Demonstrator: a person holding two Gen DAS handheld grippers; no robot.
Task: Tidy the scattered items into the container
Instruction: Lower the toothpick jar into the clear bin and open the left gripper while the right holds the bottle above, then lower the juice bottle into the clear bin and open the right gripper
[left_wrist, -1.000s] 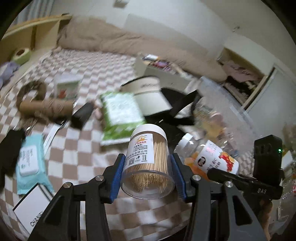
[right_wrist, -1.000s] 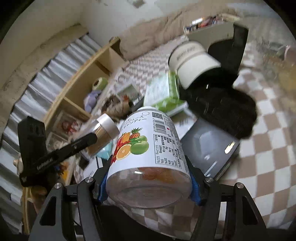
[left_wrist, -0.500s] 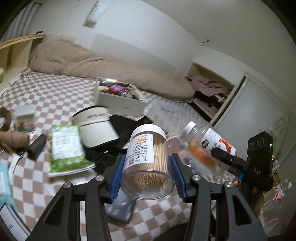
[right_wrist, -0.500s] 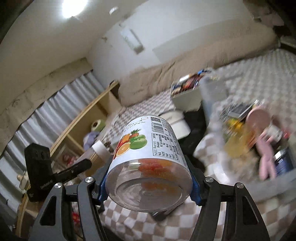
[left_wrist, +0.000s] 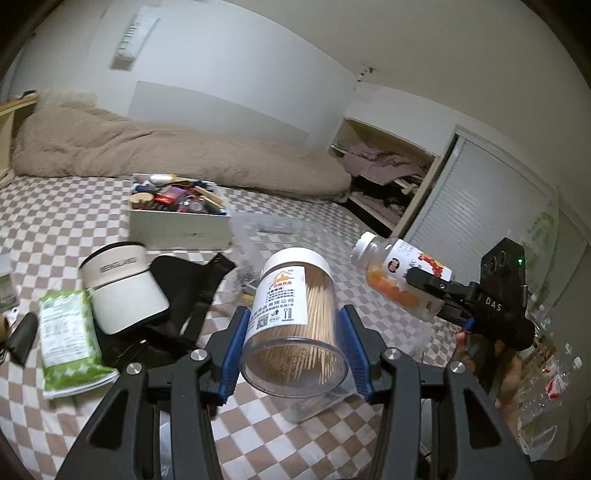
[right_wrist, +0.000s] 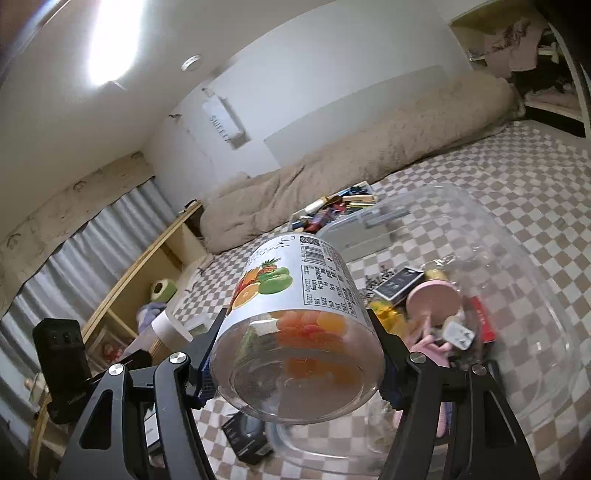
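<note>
My left gripper (left_wrist: 293, 326) is shut on a clear toothpick jar (left_wrist: 295, 317) with a white cap, its blue pads pressing on both sides. My right gripper (right_wrist: 299, 332) is shut on a gummy jar (right_wrist: 295, 314) with a fruit label. In the left wrist view the right gripper (left_wrist: 415, 291) holds that gummy jar (left_wrist: 399, 277) tilted in the air at the right. A large clear plastic container (right_wrist: 524, 258) lies just beyond and right of the gummy jar, with a pink item (right_wrist: 434, 304) and a dark box (right_wrist: 397, 288) inside. Both jars hang above the checkered bed (left_wrist: 55, 221).
A white box (left_wrist: 181, 230) full of small items stands mid-bed. A white visor (left_wrist: 122, 284), a black garment (left_wrist: 192, 280) and a green wipes pack (left_wrist: 66, 339) lie to the left. A beige duvet (left_wrist: 147, 155) runs along the wall. A black box (right_wrist: 247, 439) lies below.
Both grippers have risen and swung away from the scattered items on the left toward the clear container. Each keeps its jar.
</note>
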